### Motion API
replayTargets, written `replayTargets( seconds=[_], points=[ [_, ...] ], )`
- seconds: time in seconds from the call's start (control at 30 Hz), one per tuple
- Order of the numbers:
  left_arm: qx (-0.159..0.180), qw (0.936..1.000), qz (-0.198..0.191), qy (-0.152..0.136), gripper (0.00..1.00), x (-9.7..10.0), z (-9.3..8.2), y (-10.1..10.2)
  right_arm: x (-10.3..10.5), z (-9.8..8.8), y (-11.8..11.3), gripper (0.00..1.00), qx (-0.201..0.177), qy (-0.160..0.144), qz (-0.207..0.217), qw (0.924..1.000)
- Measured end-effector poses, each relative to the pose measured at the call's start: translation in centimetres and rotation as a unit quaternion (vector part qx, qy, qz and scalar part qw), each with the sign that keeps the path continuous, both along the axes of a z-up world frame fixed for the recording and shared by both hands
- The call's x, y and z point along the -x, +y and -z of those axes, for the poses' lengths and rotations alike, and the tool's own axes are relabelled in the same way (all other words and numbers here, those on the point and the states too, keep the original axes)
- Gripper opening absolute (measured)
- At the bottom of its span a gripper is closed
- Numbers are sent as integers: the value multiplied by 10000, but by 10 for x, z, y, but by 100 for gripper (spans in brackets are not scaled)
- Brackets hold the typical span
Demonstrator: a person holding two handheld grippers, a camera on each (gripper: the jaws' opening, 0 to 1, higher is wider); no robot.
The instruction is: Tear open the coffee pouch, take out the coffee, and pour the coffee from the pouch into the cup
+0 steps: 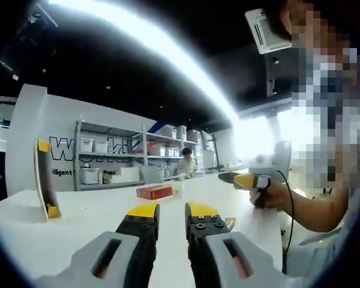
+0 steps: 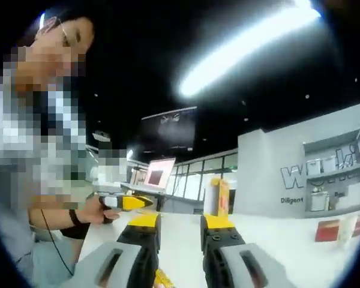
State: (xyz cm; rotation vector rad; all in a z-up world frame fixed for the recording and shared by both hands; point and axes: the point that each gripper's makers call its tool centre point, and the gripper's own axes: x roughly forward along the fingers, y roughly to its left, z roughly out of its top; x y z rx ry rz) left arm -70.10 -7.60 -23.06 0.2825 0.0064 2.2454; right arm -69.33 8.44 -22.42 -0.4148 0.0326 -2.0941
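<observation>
Ahead, red box on white table; shelving behind

Coffee pouch: tall, flat, yellow with a darker face. In the left gripper view it is seen nearly edge-on.
Pouch pose: standing upright on the white surface, top closed as far as can be told.
Pouch, right gripper view: yellow with a red panel, upright, alone near the middle of the surface.
Cup: small, pale and translucent, blurred. It stands just beside a red box, well apart from the pouch.
Cup contents: cannot tell.
</observation>
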Motion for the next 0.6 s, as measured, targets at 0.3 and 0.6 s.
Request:
replayTargets(
  seconds=[0.3, 0.6],
  points=[
    [44, 10000, 1, -8, 20, 1, 1, 0, 5, 2, 2, 26, 5, -87, 66, 9999],
    [178, 9998, -6, -26, 20, 2, 6, 2, 7, 4, 2, 26, -30, -134, 94, 9999]
  ],
)
